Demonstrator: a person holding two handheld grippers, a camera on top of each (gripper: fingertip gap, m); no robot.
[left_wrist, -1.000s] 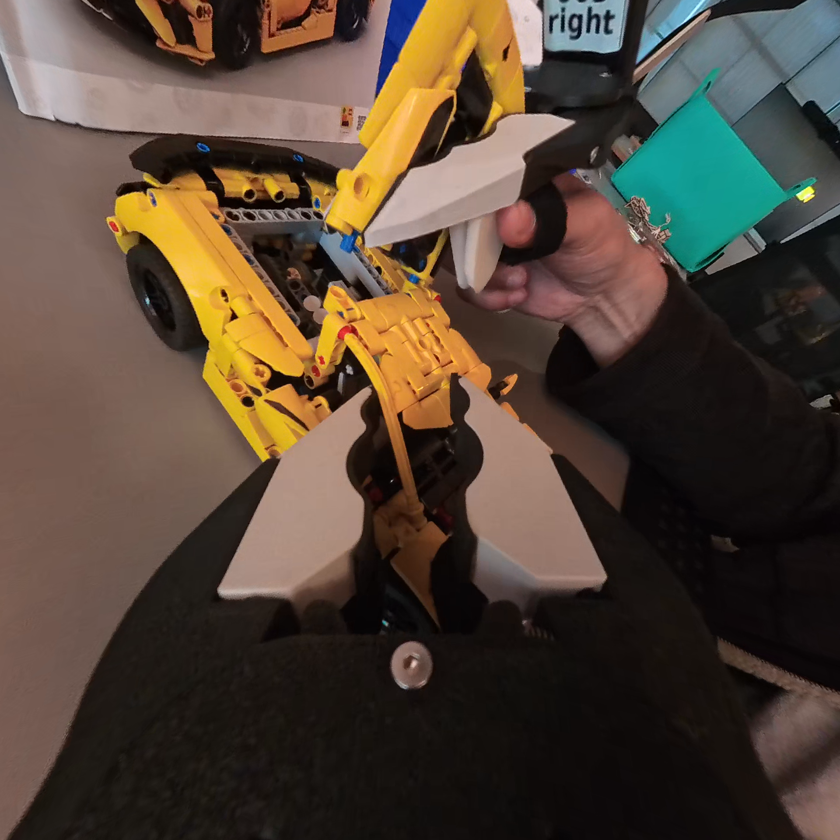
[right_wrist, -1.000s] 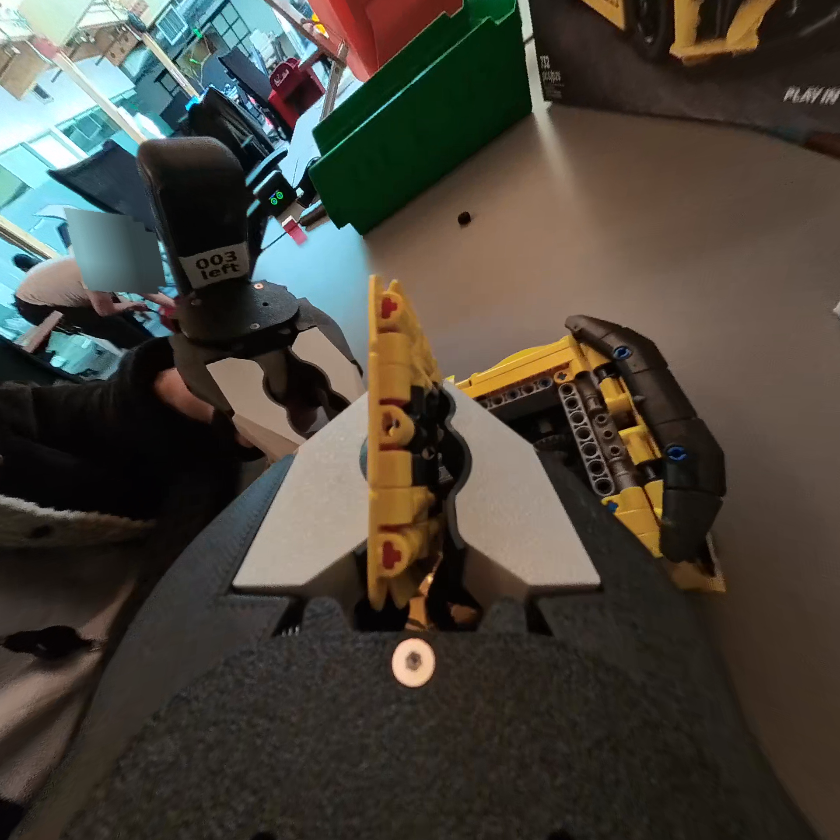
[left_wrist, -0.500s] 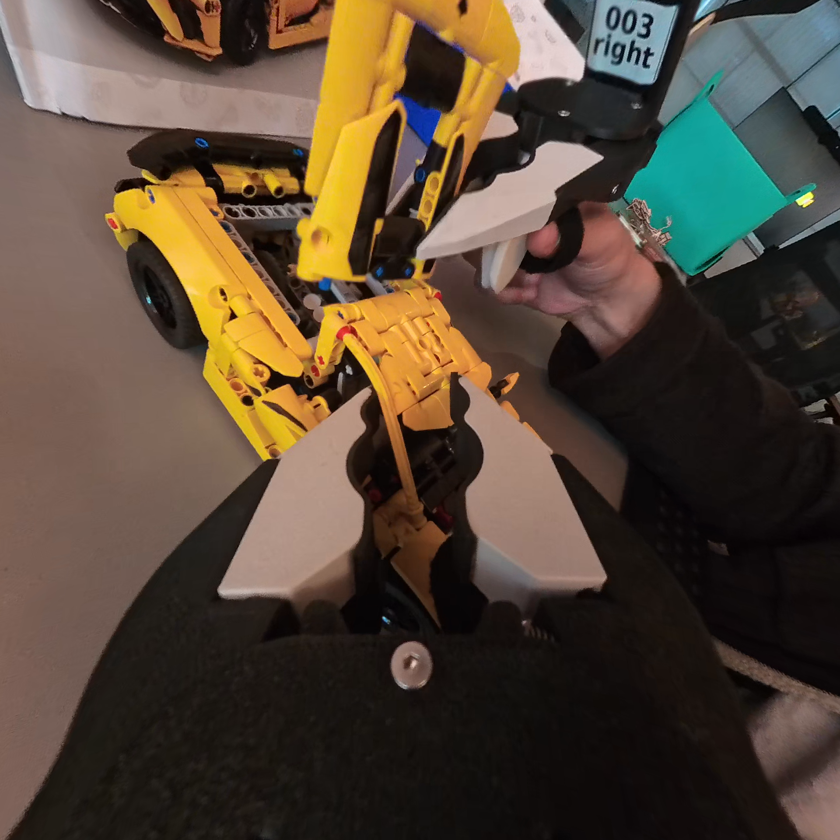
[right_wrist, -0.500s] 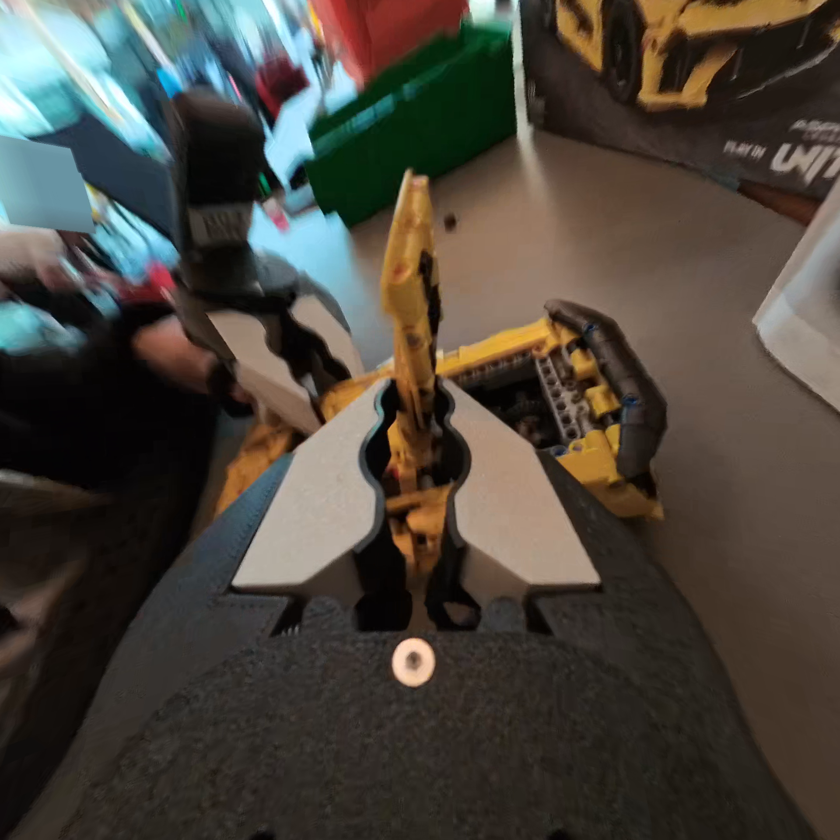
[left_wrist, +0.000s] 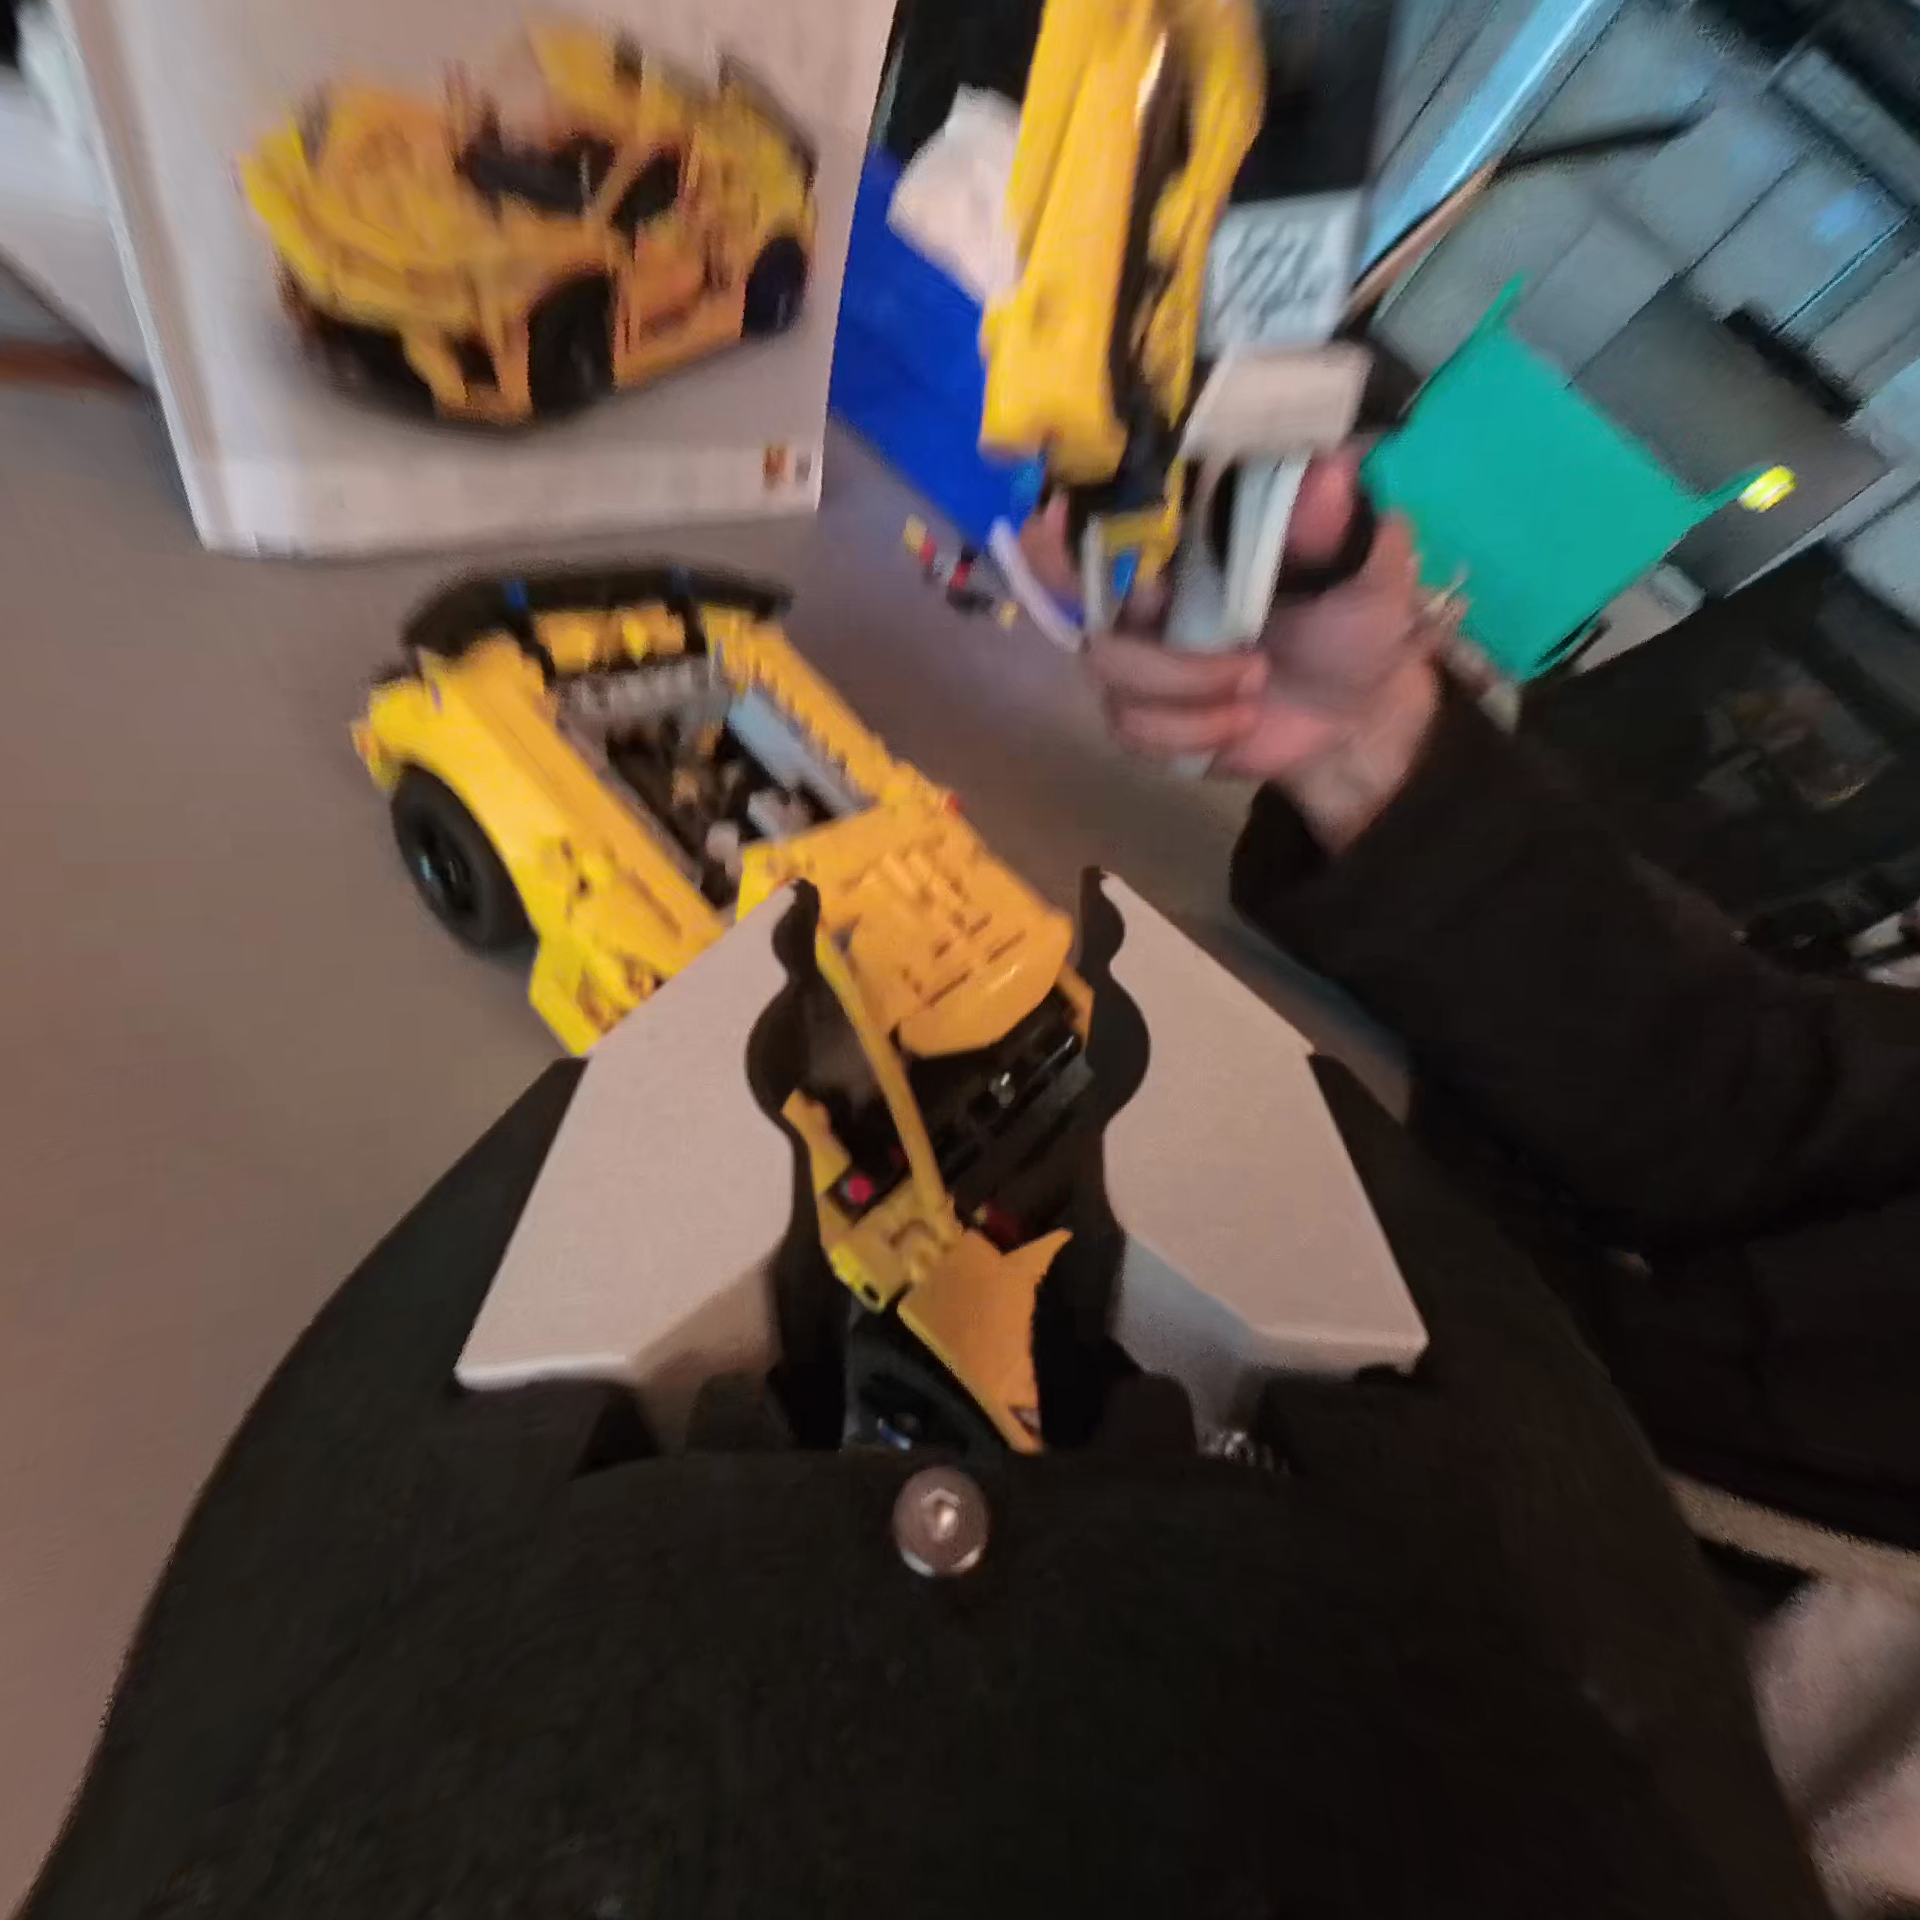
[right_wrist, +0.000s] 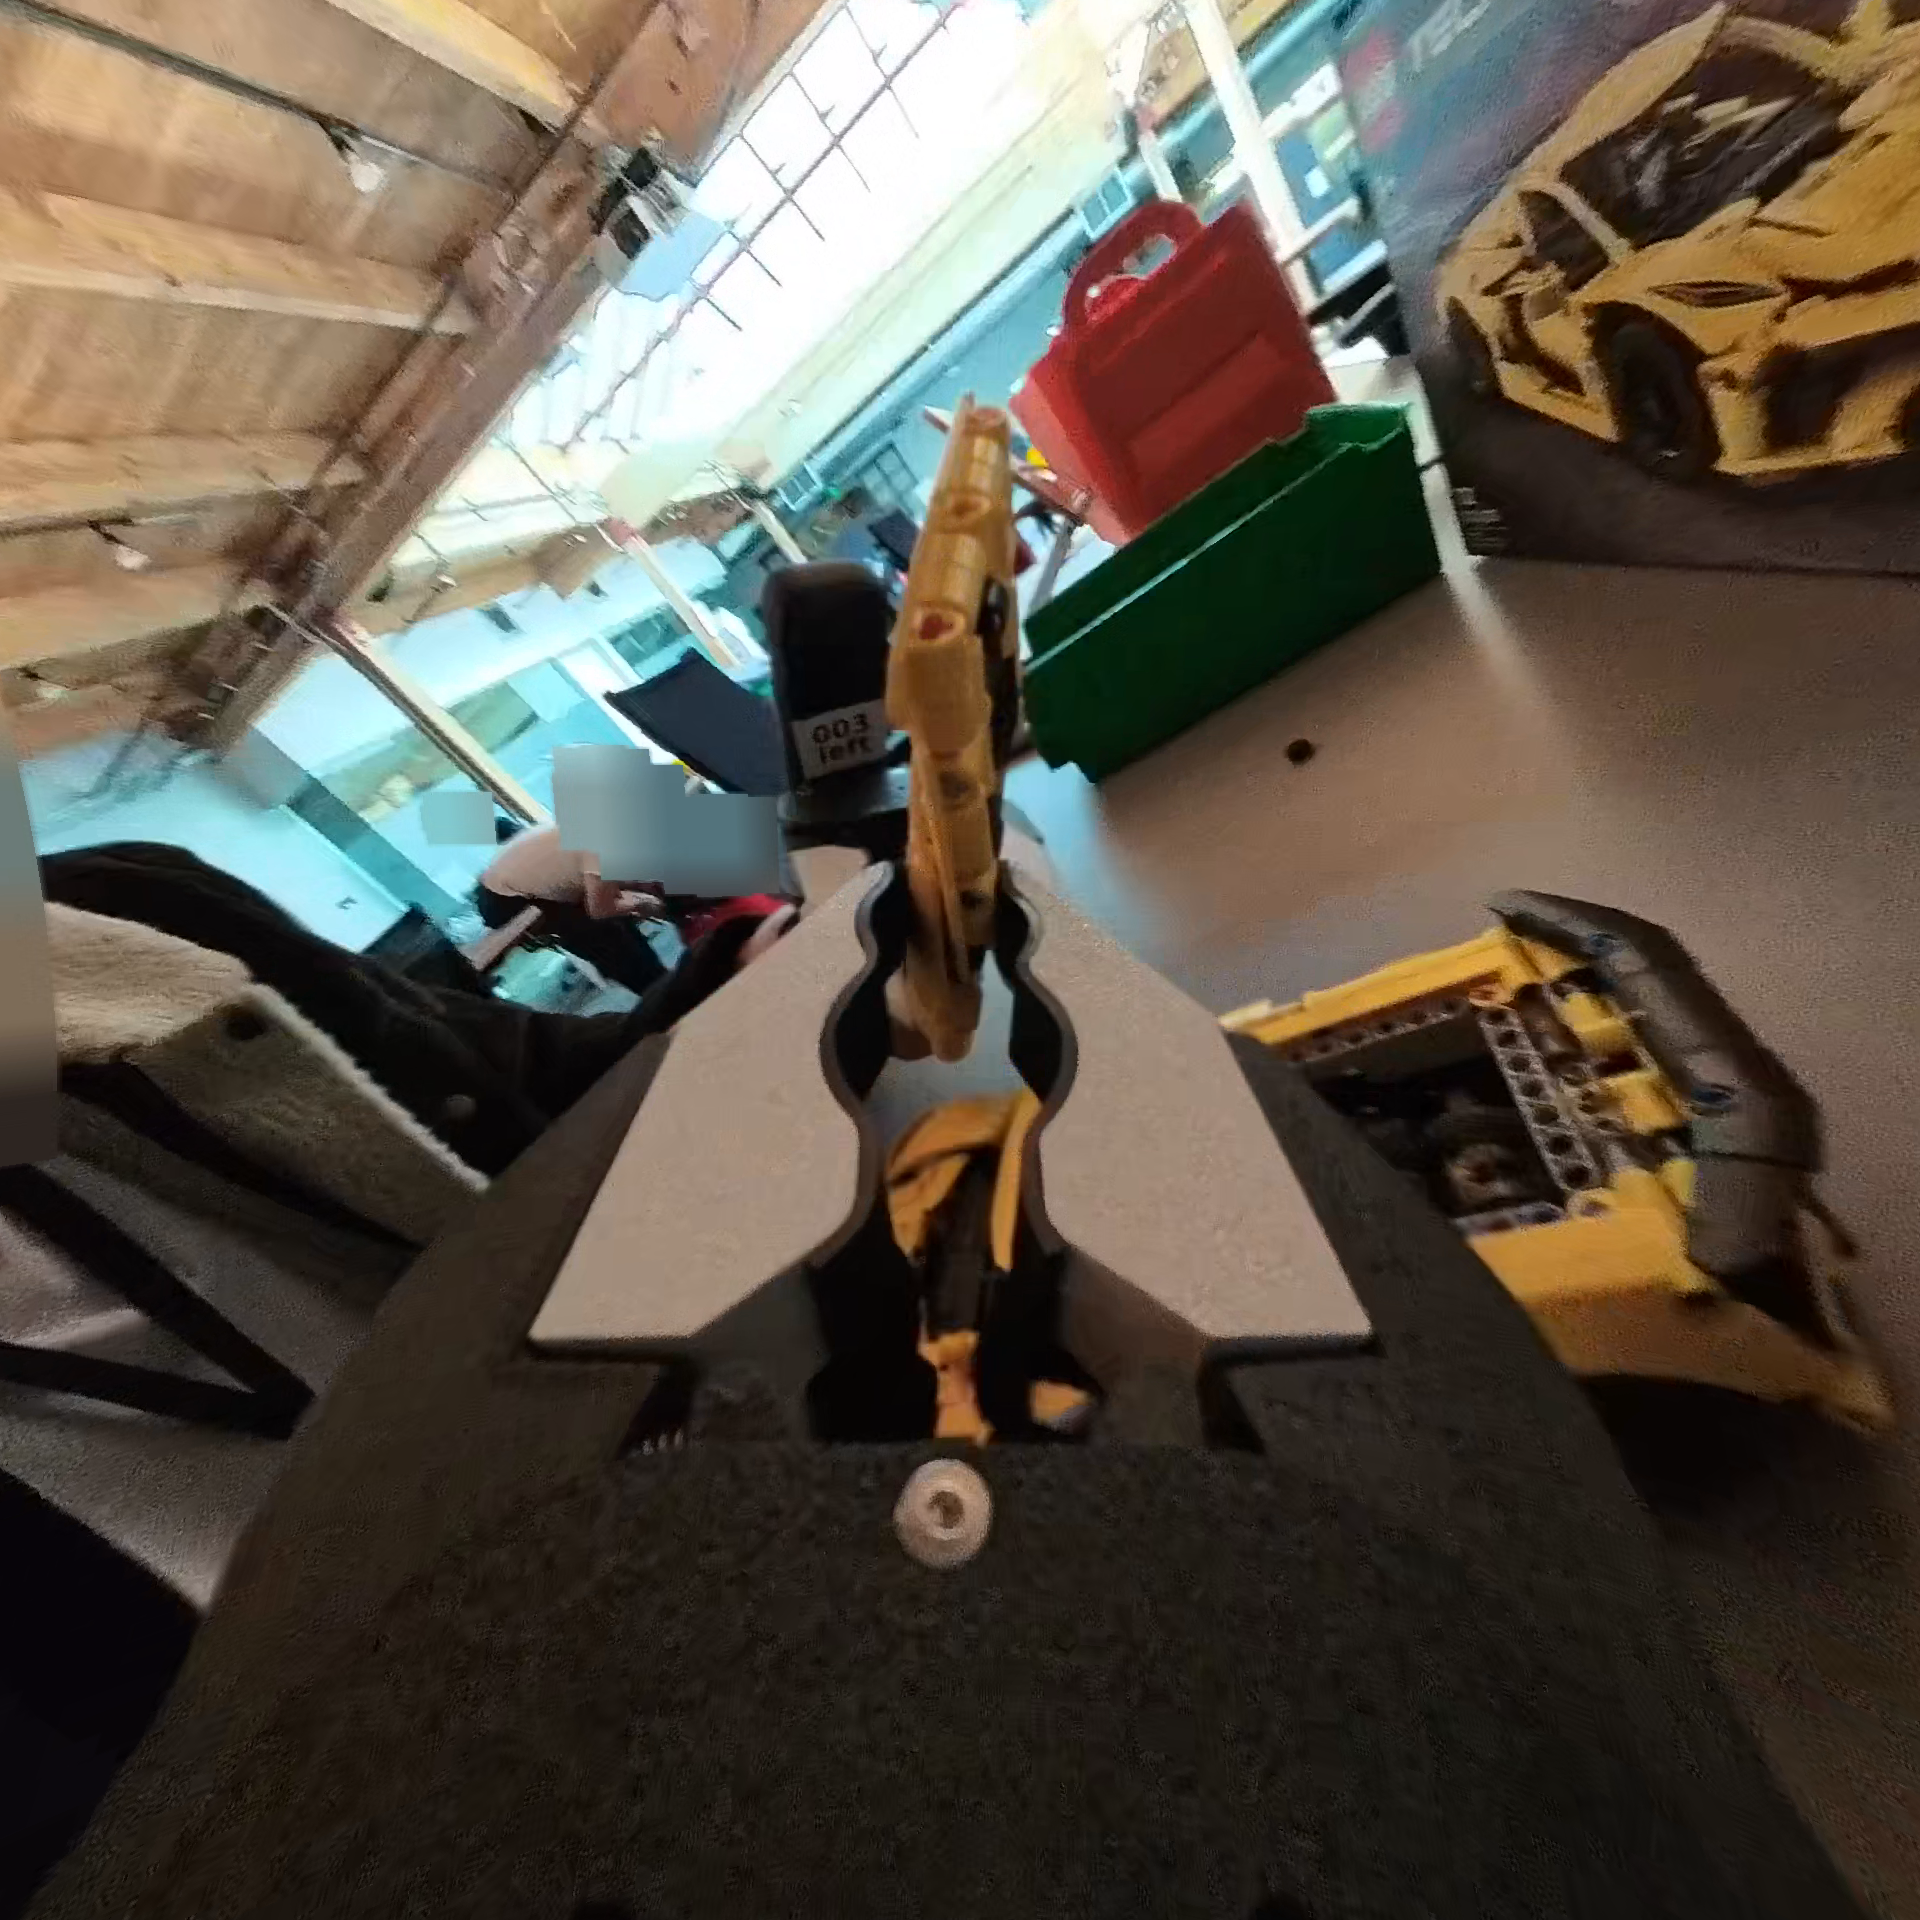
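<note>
A yellow brick-built car (left_wrist: 582, 790) with black trim stands on the grey table (left_wrist: 208, 987), its top open and its inner parts showing. My left gripper (left_wrist: 945, 888) is open, its jaws loosely around the car's near end without pinching it. My right gripper (right_wrist: 948, 883) is shut on a long yellow body panel (right_wrist: 940, 675) and holds it upright, edge-on, clear above the car (right_wrist: 1558, 1195). In the blurred left wrist view the panel (left_wrist: 1101, 260) hangs high at the upper right, with the right gripper (left_wrist: 1247, 416) and a hand (left_wrist: 1320, 665) below it. The left gripper's black handle (right_wrist: 831, 665) stands behind the panel.
The car's picture box (left_wrist: 468, 260) stands behind the car and also shows in the right wrist view (right_wrist: 1662, 260). A green bin (right_wrist: 1226, 623) and a red case (right_wrist: 1174, 353) sit at the table's far side. A small black piece (right_wrist: 1296, 750) lies loose. A teal bin (left_wrist: 1507, 499) is at right. My right fingertips sit around 8 cm from my left ones.
My right gripper has lifted the yellow panel off the car and swung it up and away. My left gripper's jaws have widened around the car, and its view has tilted up.
</note>
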